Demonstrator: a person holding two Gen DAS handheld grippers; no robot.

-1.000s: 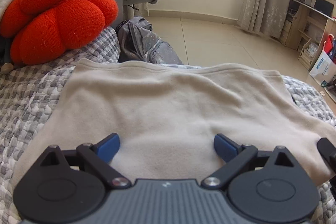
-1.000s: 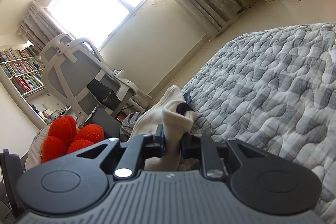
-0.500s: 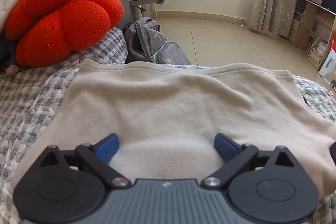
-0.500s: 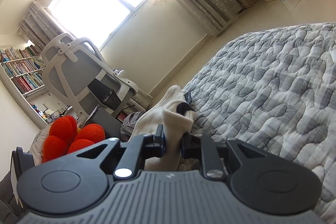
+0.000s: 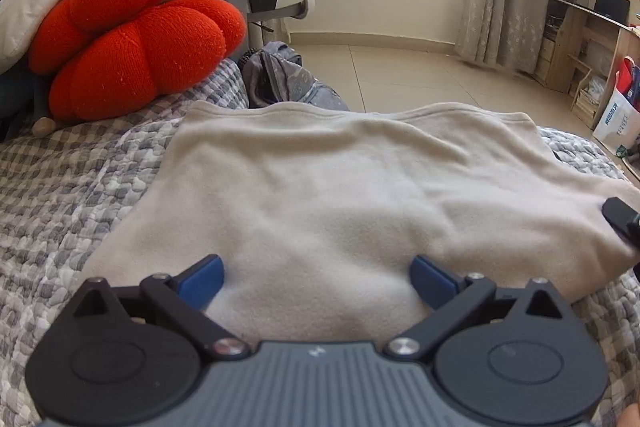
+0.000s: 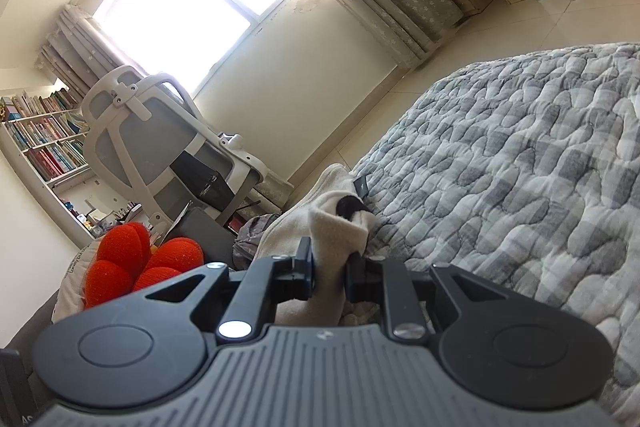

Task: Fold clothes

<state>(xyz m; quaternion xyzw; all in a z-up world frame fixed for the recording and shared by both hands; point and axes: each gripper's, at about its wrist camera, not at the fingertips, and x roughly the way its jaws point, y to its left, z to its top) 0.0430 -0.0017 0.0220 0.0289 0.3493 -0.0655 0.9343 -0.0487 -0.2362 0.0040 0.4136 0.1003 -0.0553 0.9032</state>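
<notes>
Home bedroom: quilted bed [image 6: 520,155], bookshelf [image 6: 44,143]

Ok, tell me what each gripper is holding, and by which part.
Right gripper pinches a bunched corner of the beige garment. Left gripper holds nothing, open above it.

Beige garment [image 5: 320,187]: soft, matt fleece cloth. Bed cover [image 6: 520,167]: puckered grey checked quilted fabric. Red cushion [image 5: 132,39] at 10 o'clock: coarse knit. Left gripper [image 5: 316,277]: matt black plastic, ribbed grey housing, bright metal pivots.
</notes>
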